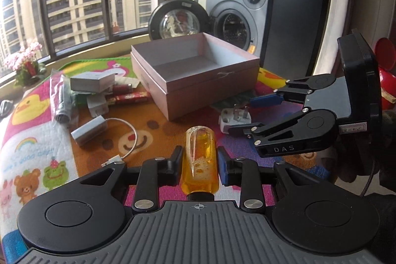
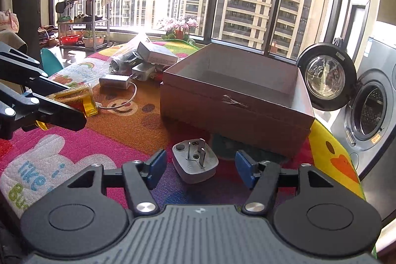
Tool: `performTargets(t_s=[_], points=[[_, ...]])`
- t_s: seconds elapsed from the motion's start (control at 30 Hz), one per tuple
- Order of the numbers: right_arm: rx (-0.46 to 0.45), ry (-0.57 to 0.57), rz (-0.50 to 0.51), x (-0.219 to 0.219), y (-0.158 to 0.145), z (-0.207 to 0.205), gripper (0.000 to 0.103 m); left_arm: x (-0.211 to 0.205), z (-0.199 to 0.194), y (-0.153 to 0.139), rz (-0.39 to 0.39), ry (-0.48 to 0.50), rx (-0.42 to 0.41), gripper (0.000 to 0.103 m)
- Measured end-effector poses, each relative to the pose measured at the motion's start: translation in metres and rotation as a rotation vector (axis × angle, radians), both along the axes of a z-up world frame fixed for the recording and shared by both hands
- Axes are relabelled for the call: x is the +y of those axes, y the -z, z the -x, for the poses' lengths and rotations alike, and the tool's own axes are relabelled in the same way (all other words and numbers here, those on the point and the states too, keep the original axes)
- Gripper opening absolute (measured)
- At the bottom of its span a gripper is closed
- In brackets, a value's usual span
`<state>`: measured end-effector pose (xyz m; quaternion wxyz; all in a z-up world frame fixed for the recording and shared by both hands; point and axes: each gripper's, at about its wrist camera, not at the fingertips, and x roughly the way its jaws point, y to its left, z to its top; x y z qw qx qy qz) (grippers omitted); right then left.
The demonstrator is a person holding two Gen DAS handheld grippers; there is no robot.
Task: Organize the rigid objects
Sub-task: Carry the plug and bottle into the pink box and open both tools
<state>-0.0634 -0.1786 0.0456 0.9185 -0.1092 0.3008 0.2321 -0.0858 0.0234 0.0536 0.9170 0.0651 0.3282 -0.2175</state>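
- Left wrist view: my left gripper [image 1: 200,166] was clamped on the amber bottle [image 1: 199,160], pads pressed to both flanks, black cap nearest the camera.
- Bottle's long axis ran straight away from me along the fingers, rounded clear end pointing toward the open pink box [image 1: 195,73] farther along the play mat [image 1: 153,137].
- I judged the grip low on the body; to place it well I would keep it level, clear the near wall, then release inside.
- Same view: my right gripper [image 1: 243,115] stood parted over the white plug adapter [image 1: 234,119].
- Right wrist view: the right gripper [image 2: 200,166] was spread wide, the plug adapter [image 2: 195,161] lying between the blue pads [image 2: 157,165], seemingly touching neither.
- Adapter lay flat on the mat, prongs up and tilted toward the box [image 2: 235,100], just beyond it.
- I judged I should close squarely on its flat sides, below the prongs.
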Motion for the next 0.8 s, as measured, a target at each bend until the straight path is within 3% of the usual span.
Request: performTargets(t_s=[0.07, 0.1, 0.13, 0.2, 0.37, 0.53, 0.7, 0.8], points=[[0.026, 0.001, 0.001, 0.004, 0.008, -0.011, 0.061, 0.002, 0.000, 0.004, 0.003, -0.003, 0.019, 0.033], [0.040, 0.003, 0.008, 0.006, 0.011, -0.015, 0.058, 0.003, 0.001, 0.004, 0.003, -0.005, 0.027, 0.033], [0.055, -0.007, -0.002, 0.007, 0.011, -0.016, 0.047, 0.004, 0.003, 0.004, 0.003, -0.004, 0.030, 0.033], [0.053, -0.020, -0.007, 0.006, 0.007, -0.012, 0.042, 0.003, 0.004, 0.000, 0.003, 0.003, 0.021, 0.033], [0.007, -0.025, -0.019, -0.010, -0.018, 0.010, 0.042, -0.008, -0.012, -0.019, 0.010, 0.035, -0.040, 0.033], [-0.085, 0.019, -0.027, -0.029, -0.052, 0.007, 0.042, -0.024, -0.068, -0.052, 0.035, 0.052, -0.116, 0.033], [-0.182, 0.082, 0.004, -0.027, -0.076, -0.034, 0.042, -0.040, -0.148, -0.073, 0.140, 0.010, -0.087, 0.033], [-0.208, 0.118, -0.002, -0.024, -0.078, -0.064, 0.042, -0.052, -0.189, -0.069, 0.178, -0.013, -0.042, 0.033]])
